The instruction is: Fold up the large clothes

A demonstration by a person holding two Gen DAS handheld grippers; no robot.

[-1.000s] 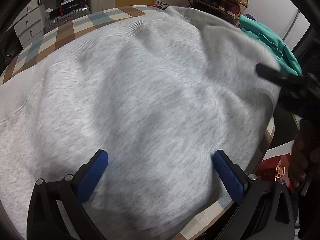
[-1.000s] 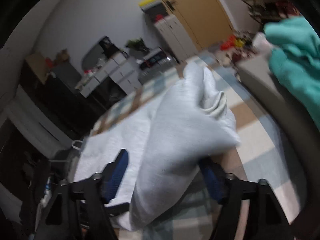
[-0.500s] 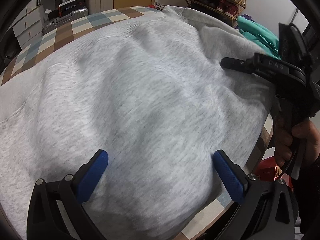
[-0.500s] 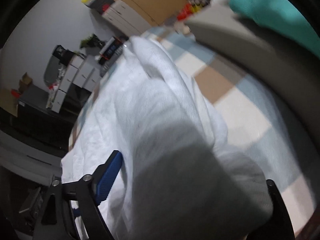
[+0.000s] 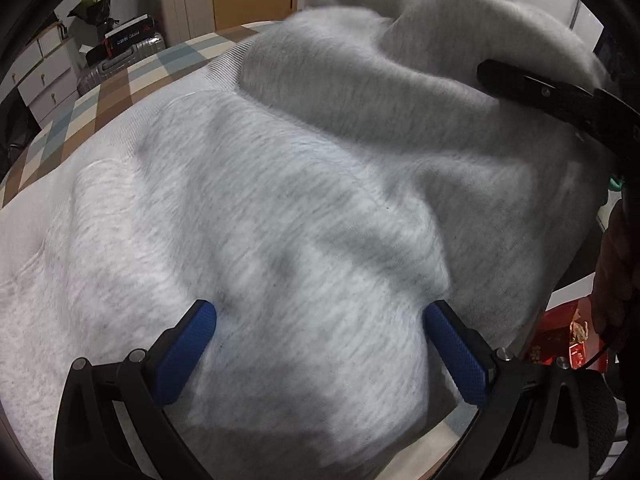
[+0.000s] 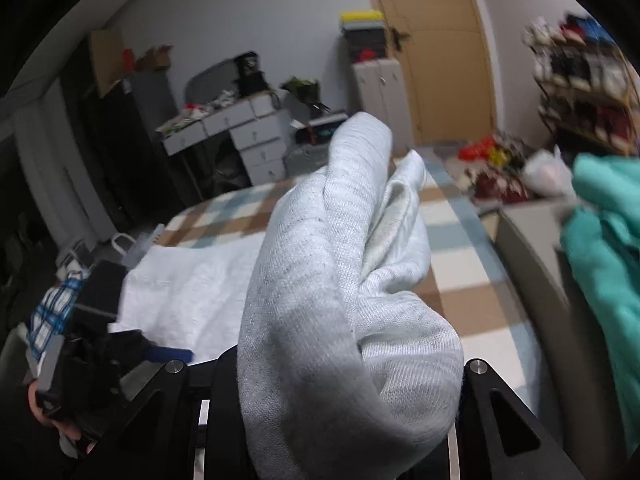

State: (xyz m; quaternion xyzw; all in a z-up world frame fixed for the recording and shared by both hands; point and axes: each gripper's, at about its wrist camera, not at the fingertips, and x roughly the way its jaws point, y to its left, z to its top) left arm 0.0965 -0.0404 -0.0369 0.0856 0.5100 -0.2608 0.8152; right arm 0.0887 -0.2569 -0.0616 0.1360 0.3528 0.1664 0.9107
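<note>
The right gripper [image 6: 352,384] (pads buried) has just clamped the grey sweatshirt [image 5: 280,220]; left gripper [image 5: 320,344] gapes.

Heathered light-grey sweatshirt [image 5: 304,216] covering most of near view, showing ribbed knit at far edge. Tablecloth [image 5: 132,80] showing checks in tan, pale blue and cream (same checks at right in right wrist view). Left gripper [image 5: 320,344] wearing blue textured pads on black frame. Teal garment [image 6: 600,248] lying at far right. Door [image 6: 444,48] glowing ochre-yellow.
</note>
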